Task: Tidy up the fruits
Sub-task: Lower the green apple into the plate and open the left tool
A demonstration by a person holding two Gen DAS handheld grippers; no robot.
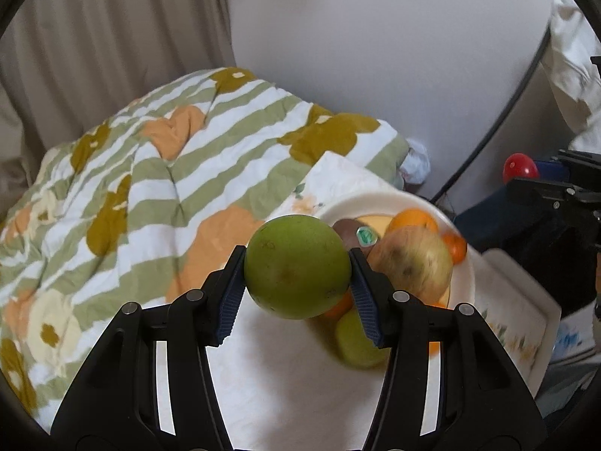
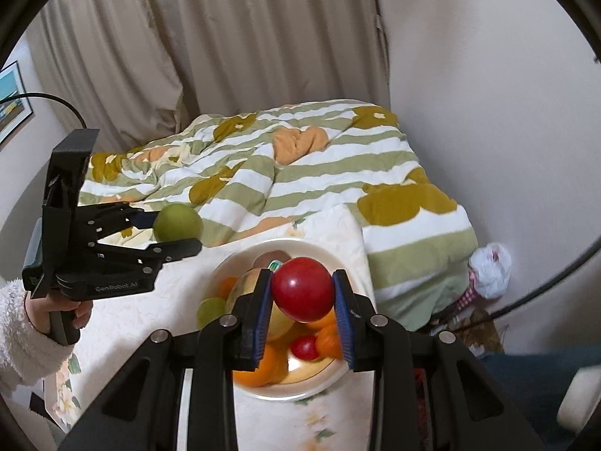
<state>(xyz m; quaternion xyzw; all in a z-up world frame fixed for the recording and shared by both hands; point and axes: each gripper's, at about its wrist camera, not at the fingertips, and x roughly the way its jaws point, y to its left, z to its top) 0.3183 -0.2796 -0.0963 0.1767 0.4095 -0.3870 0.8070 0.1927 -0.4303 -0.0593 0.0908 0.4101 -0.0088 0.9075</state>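
Green round fruit (image 1: 297, 267) clamped between my left gripper's (image 1: 297, 268) pads, raised off the white cloth, left of the bowl. Red apple (image 2: 302, 294), glossy, pinched in my right gripper (image 2: 302, 295) directly above the white bowl (image 2: 240, 259). Bowl contents: oranges (image 2: 259, 370), a yellowish apple (image 1: 413, 263), a stickered brown fruit (image 1: 347, 233), small green (image 2: 210, 311) and red (image 2: 305, 347) fruits

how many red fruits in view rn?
2. A big red fruit is clamped in the right gripper above the bowl; a small red fruit lies in the bowl. More may be hidden underneath.
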